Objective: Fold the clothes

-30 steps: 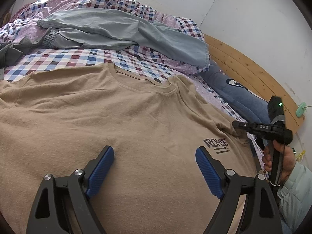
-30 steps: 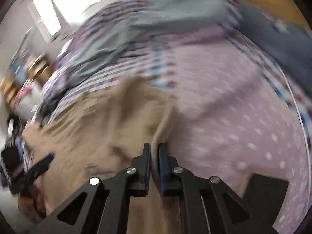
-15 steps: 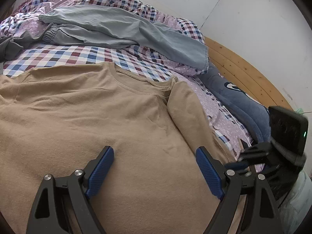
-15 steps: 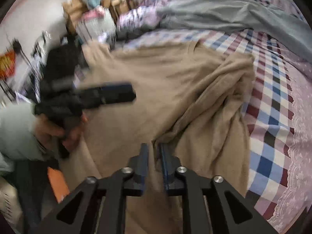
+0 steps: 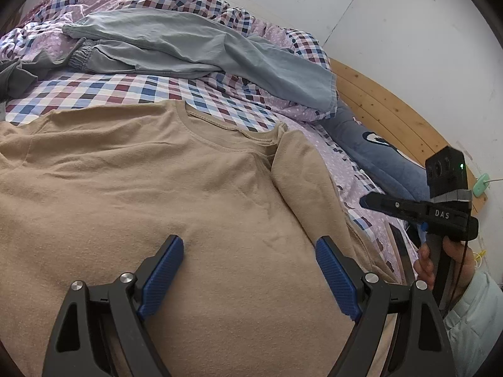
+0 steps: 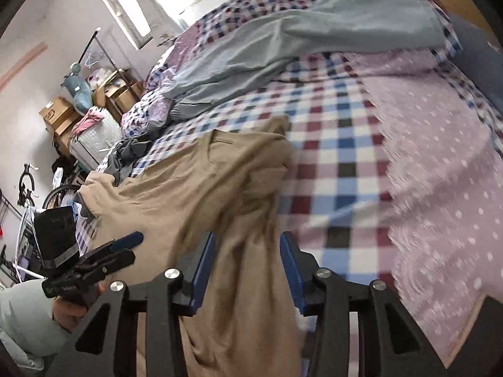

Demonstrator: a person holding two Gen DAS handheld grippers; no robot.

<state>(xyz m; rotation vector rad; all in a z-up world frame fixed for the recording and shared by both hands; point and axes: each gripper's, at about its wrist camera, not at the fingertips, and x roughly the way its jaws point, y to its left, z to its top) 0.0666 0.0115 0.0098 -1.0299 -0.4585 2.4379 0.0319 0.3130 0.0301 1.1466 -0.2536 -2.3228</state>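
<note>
A tan T-shirt (image 5: 157, 188) lies flat on the checked bedcover (image 5: 110, 88), neck toward the far side. Its right side and sleeve (image 5: 301, 182) are folded over onto the body. My left gripper (image 5: 250, 248) hovers open over the shirt's lower middle, with nothing between its blue pads. My right gripper (image 6: 248, 248) is open too, and the folded tan cloth (image 6: 239, 194) lies loose below its parted fingers. In the left wrist view a hand holds the right gripper (image 5: 374, 201) off the shirt's right edge. The left gripper (image 6: 122, 248) shows at the left of the right wrist view.
Grey-blue trousers (image 5: 188, 47) sprawl across the far part of the bed. A dark blue pillow (image 5: 377, 157) rests against the wooden headboard (image 5: 393, 110) on the right. Cardboard boxes and clutter (image 6: 63, 116) stand beyond the bed's far side.
The right gripper, shut on the shirt's side half a second ago, has opened and let it go. It has drawn back to the right. The fold stays on the shirt; the left gripper barely moved.
</note>
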